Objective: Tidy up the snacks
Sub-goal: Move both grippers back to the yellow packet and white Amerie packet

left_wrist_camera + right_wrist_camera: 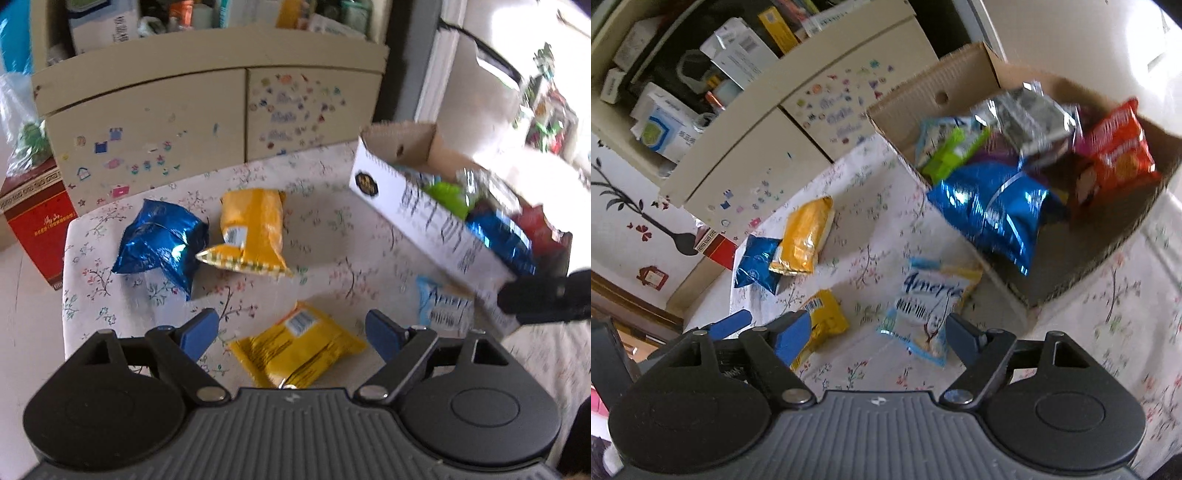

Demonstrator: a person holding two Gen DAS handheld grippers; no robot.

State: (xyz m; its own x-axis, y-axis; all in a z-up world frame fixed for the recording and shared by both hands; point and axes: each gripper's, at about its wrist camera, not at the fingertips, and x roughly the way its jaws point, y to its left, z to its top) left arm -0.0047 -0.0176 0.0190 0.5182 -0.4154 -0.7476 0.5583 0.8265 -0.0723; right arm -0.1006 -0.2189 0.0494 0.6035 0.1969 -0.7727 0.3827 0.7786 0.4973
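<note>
On the floral tablecloth [332, 240] lie a blue foil bag [159, 243], an orange-yellow bag [251, 229], a small yellow packet [299, 343] and a white-and-blue packet [931, 306]. An open cardboard box [424, 206] at the right holds several snack bags, among them a blue one [990, 210] and a red one [1115, 151]. My left gripper [291, 332] is open, just above the yellow packet, its pads not touching it. My right gripper [877, 334] is open too, with the white-and-blue packet just beyond its right finger. Part of the right gripper's black body [543, 299] shows beside the box.
A cream cupboard [184, 122] covered in stickers stands behind the table, with cluttered shelves above it. A red carton [37, 221] sits on the floor at the left. The table's left edge [68, 258] is close to the blue foil bag.
</note>
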